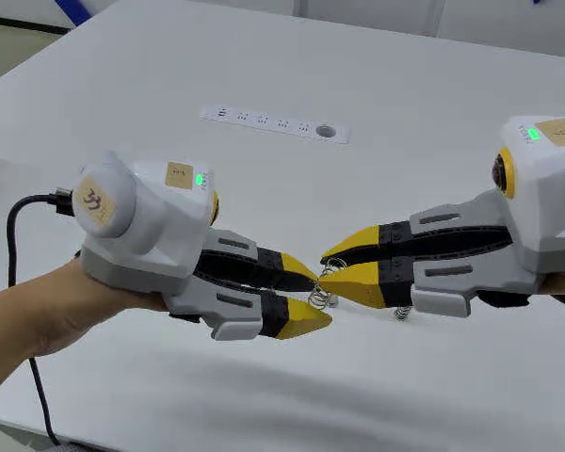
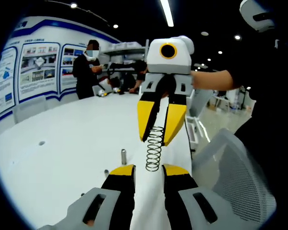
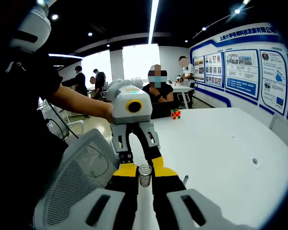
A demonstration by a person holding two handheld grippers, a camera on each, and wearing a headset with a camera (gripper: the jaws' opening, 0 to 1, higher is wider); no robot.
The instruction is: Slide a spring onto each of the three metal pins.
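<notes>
Spring (image 2: 154,148): thin steel coil, one end pinched by right gripper (image 2: 156,140); left gripper (image 2: 149,168) tongs apart, flanking other end. Pin (image 2: 124,156) upright beside; power strip (image 1: 273,122) toward table (image 1: 424,85) far edge.

The head view looks steeply down on the white bench (image 1: 377,56) from close above. The left tool (image 1: 318,297) and right tool (image 1: 324,271) views face each other closely, sharing the spring (image 2: 154,148) between them.
</notes>
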